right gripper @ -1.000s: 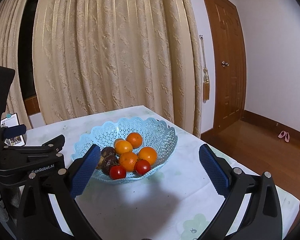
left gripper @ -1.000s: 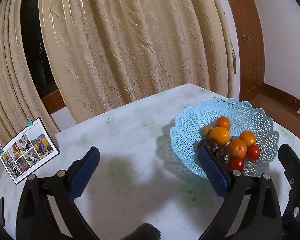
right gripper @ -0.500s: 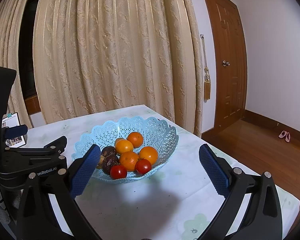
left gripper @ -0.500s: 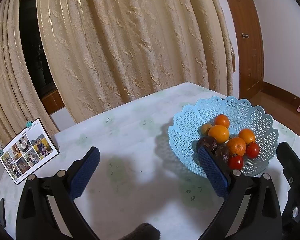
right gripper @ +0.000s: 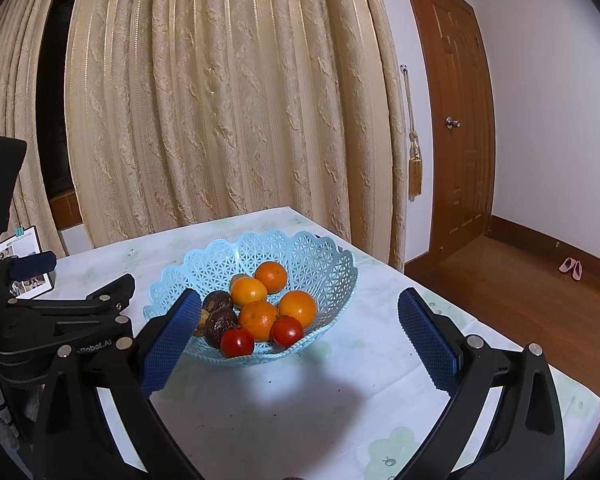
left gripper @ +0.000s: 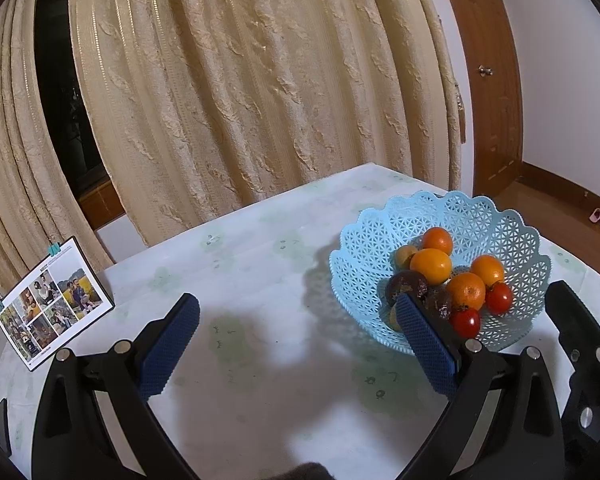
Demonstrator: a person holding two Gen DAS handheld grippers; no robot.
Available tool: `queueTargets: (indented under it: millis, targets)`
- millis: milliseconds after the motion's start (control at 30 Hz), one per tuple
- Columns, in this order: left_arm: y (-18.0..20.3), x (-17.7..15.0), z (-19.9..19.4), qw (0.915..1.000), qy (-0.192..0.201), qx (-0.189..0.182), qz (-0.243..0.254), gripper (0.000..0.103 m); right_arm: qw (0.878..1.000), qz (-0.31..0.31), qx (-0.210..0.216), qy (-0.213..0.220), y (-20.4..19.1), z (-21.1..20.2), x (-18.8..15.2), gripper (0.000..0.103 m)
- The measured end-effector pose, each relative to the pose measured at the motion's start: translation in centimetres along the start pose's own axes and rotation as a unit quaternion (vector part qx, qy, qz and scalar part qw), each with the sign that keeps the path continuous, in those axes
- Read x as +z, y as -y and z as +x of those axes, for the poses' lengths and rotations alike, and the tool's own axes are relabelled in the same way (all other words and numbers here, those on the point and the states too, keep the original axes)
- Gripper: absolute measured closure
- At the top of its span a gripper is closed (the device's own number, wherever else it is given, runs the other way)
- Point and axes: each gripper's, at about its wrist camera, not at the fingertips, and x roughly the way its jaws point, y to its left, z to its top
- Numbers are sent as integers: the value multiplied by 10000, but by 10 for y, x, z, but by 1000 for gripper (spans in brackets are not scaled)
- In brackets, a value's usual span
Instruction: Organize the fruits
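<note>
A light blue lattice basket [left gripper: 512, 232] [right gripper: 320, 264] stands on the white tablecloth. It holds several oranges [left gripper: 431, 266] [right gripper: 258, 318], two red tomatoes [left gripper: 465, 322] [right gripper: 237, 342] and dark wrinkled passion fruits [left gripper: 406, 286] [right gripper: 219, 322]. My left gripper [left gripper: 298, 344] is open and empty, left of the basket, its right finger in front of the basket's near rim. My right gripper [right gripper: 298, 340] is open and empty, just in front of the basket.
A photo card [left gripper: 52, 300] leans at the table's left edge, also in the right wrist view [right gripper: 24, 258]. Beige curtains [left gripper: 260, 80] hang behind the table. The table's right edge [right gripper: 500, 344] drops to a wooden floor by a door [right gripper: 460, 140].
Both views have shifted slightly; the basket sits a little lower and nearer in the right wrist view. Both grippers stay open and the fruit has not moved.
</note>
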Motion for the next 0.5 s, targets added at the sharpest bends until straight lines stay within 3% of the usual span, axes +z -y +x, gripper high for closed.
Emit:
queueTargets:
  millis: [200, 500]
  targets:
    - [-8, -5, -4, 9998, -108, -134, -28, 5, 9999, 106, 53, -52, 5, 2, 1, 3]
    - [-73, -56, -7, 9944, -964, -37, -422, 5, 9998, 4, 83, -168, 2, 5, 2, 3]
